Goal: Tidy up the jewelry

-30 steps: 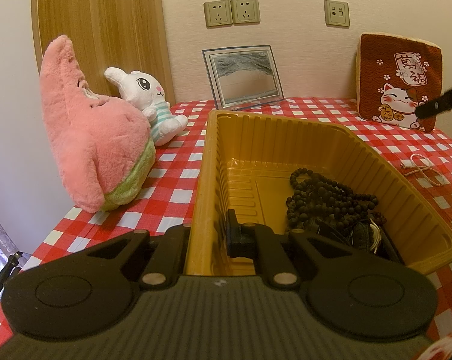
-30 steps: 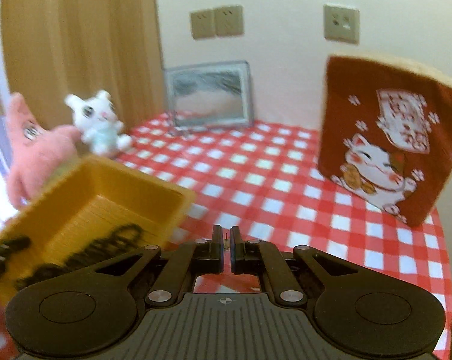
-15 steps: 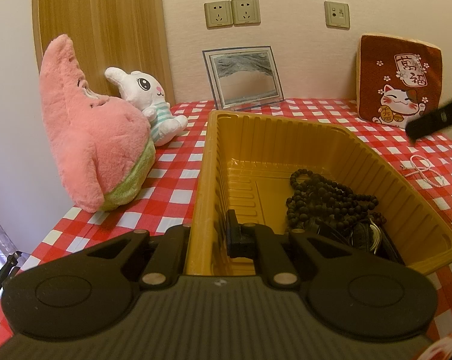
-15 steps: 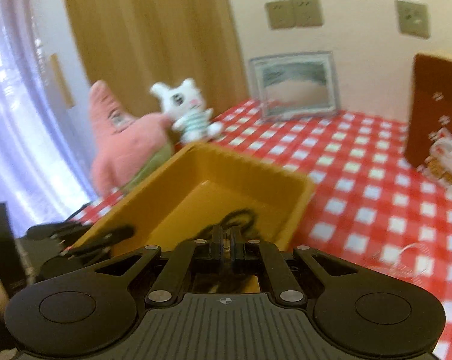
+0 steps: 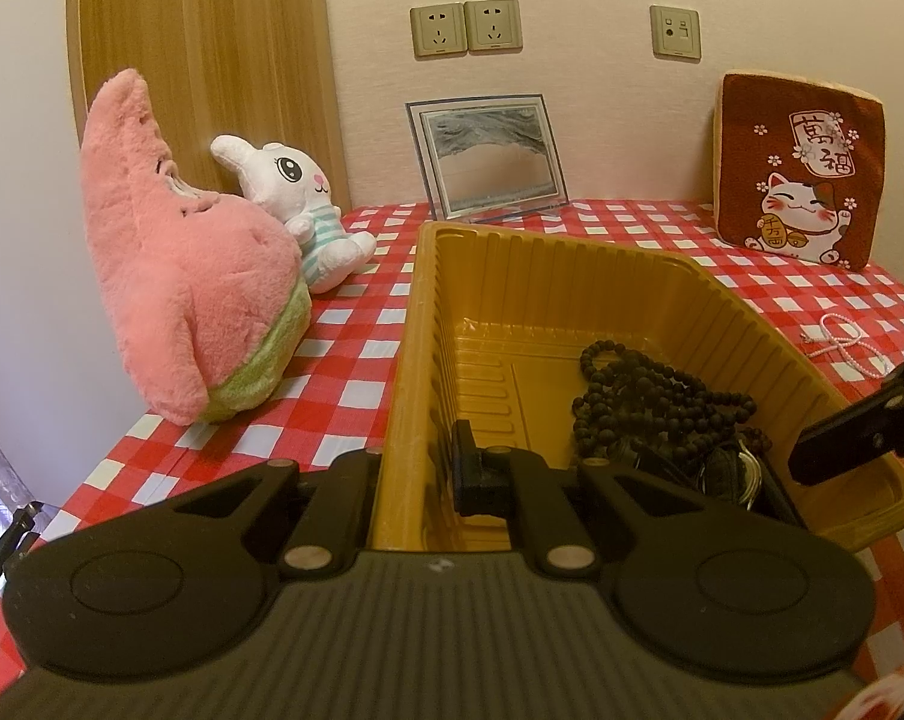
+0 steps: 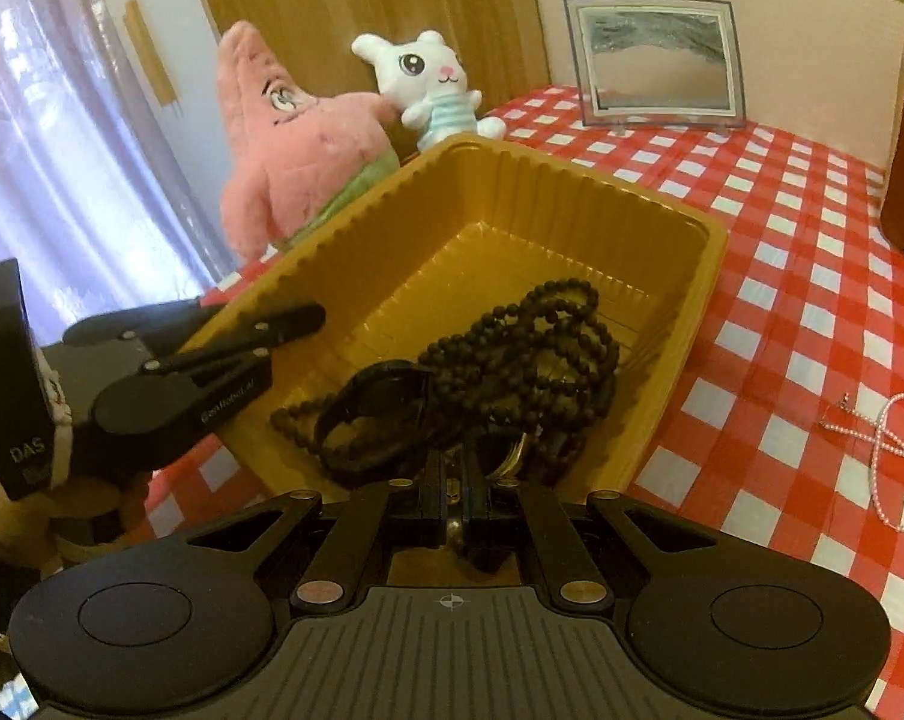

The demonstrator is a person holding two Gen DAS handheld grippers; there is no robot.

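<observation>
The right gripper [image 6: 451, 483] has swung over the tray [image 6: 689, 312], jaws pressed together, leaving the pink necklace [image 6: 896, 462] uncollected.

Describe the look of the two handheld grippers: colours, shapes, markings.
Both are matte black. The right gripper has a ribbed grey body, two round discs, silver pivot pins and slim linkage arms to its fingers. The left gripper matches, with small white lettering on one arm.
</observation>
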